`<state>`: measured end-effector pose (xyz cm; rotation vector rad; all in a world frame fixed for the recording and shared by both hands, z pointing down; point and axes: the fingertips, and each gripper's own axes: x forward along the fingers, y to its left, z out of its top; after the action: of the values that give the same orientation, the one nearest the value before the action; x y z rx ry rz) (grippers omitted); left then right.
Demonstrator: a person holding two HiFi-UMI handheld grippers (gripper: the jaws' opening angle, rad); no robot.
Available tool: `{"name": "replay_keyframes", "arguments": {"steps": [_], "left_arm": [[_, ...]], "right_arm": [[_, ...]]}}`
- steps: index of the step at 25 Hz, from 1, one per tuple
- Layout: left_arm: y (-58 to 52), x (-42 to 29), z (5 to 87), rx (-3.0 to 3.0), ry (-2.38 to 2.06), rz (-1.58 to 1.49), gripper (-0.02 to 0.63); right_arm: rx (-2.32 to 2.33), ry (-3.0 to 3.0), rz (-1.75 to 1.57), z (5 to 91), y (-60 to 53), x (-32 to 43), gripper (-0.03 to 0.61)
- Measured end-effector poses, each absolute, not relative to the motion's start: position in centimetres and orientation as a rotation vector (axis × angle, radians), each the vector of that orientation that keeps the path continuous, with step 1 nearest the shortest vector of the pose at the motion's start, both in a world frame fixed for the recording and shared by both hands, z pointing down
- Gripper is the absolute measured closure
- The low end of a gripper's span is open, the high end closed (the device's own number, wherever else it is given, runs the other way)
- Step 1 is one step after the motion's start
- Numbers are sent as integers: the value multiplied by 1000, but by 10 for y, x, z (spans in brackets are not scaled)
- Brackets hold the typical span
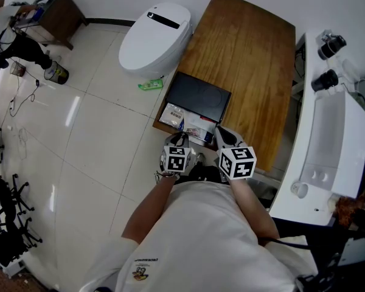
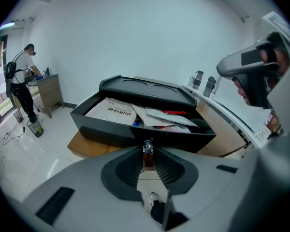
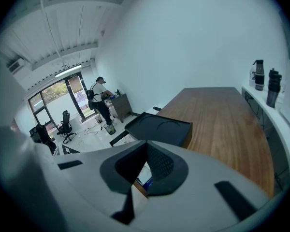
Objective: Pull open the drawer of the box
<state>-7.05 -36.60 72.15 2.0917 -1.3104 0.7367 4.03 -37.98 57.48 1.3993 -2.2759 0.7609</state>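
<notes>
- Drawer [image 2: 111, 137] sits straight ahead of left gripper [image 2: 148, 153], front face crosswise; jaws clenched on its knob [image 2: 147, 147].
- Right gripper [image 3: 146, 148] closed on nothing, box [image 3: 159, 128] just ahead; any further pull likely falls to left.

There are two claws: left claw [image 2: 148, 153], right claw [image 3: 145, 149]. Ahead of the left claw is one box [image 2: 145, 88] with one drawer [image 2: 135, 134]; one knob [image 2: 147, 146] sits between its tips. One worktop [image 1: 249, 59] lies under the box. Two bottles [image 3: 259, 75] stand far right of the right claw. One toilet [image 1: 152, 38] stands beyond the left claw.
</notes>
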Motion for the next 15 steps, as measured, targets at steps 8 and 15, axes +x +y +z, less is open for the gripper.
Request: {"name": "replay_keyframes", "arguments": {"steps": [8,15], "left_arm": [[-357,-72,724,2089,-1302,732,545],[-346,-78,724,2088,-1295,738,545]], "right_arm": [[1399,-2273,760,576,-372,36,591],[1395,-2273,755,574,-365,28,591]]}}
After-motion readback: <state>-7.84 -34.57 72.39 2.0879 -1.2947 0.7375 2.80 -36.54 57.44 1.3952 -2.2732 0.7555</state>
